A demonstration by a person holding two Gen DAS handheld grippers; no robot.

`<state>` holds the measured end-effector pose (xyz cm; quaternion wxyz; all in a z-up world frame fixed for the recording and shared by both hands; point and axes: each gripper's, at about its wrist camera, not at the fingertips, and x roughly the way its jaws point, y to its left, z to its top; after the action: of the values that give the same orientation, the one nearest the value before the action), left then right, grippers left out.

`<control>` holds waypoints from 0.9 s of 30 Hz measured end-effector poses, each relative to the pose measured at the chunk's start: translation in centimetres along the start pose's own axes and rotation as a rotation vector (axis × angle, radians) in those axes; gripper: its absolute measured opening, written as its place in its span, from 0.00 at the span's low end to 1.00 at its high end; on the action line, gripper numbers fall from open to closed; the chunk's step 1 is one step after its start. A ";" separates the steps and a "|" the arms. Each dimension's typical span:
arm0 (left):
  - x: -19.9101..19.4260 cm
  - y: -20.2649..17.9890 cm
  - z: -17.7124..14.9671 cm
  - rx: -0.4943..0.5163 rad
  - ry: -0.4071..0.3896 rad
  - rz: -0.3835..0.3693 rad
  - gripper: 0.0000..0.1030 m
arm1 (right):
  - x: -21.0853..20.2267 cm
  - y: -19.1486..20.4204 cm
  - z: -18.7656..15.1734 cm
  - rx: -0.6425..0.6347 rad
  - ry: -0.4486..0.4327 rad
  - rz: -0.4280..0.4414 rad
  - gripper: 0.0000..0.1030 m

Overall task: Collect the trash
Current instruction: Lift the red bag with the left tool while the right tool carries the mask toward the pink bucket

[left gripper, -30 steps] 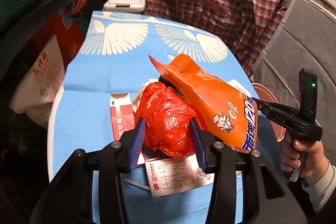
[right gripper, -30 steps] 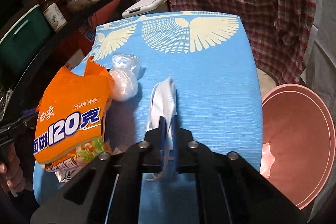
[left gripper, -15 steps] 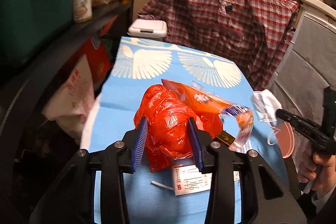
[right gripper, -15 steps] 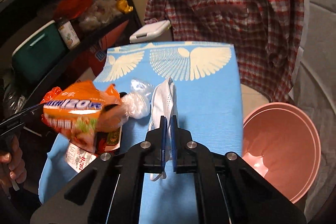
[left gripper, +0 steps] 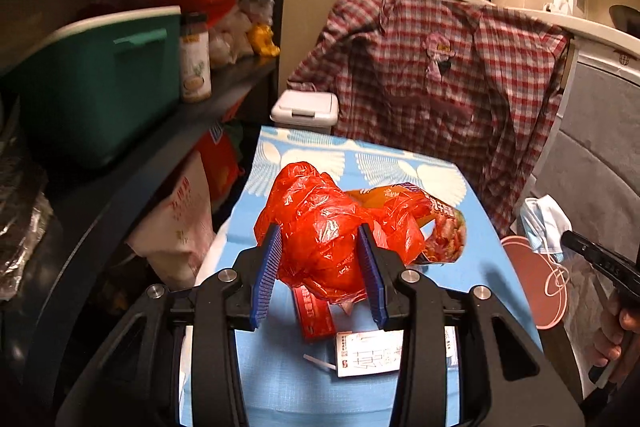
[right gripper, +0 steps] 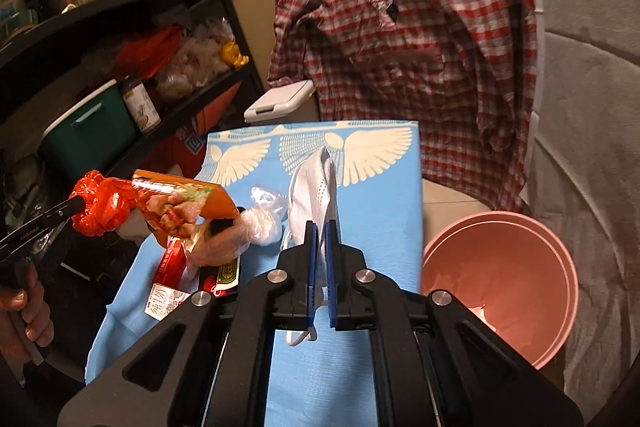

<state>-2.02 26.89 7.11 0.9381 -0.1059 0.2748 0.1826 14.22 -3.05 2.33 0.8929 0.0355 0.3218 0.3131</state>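
My left gripper (left gripper: 320, 239) is shut on a crumpled red plastic bag (left gripper: 320, 227), lifted above the blue table (left gripper: 280, 379); an orange noodle wrapper (left gripper: 436, 223) hangs with it. From the right wrist the same red bag (right gripper: 100, 203) and orange wrapper (right gripper: 180, 199) hang at the left. My right gripper (right gripper: 322, 231) is shut on a white face mask (right gripper: 316, 183), raised off the table; that mask (left gripper: 544, 223) shows at the right of the left wrist view. A pink bin (right gripper: 500, 287) stands on the floor right of the table.
On the table lie a red carton (left gripper: 312, 319), a white milk carton (left gripper: 372, 355), clear plastic wrap (right gripper: 260, 223) and a small packet (right gripper: 228, 271). A dark shelf with a green box (left gripper: 100, 83) runs along the left. A plaid shirt (left gripper: 432, 75) hangs behind, beside a white lidded bin (left gripper: 306, 107).
Both grippers have risen with their loads: the red bag with the orange wrapper came off the table, and the mask was lifted off it. Both views tilted up toward the shelf and shirt.
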 end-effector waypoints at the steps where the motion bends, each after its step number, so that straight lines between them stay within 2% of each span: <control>1: -0.3 -0.1 0.1 0.001 -0.009 -0.001 0.37 | -0.3 -0.1 0.0 0.000 -0.006 -0.003 0.05; 10: -1.8 -2.0 0.5 0.021 -0.076 -0.013 0.37 | -2.7 -1.2 0.2 0.000 -0.054 -0.045 0.05; 27: -0.3 -8.6 0.1 0.073 -0.043 -0.122 0.37 | -4.9 -5.1 0.5 0.052 -0.092 -0.124 0.05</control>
<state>1.21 19.01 8.20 0.9563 -0.0843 0.2542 0.1172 14.30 -9.96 4.07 0.9231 0.0532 0.2902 0.2467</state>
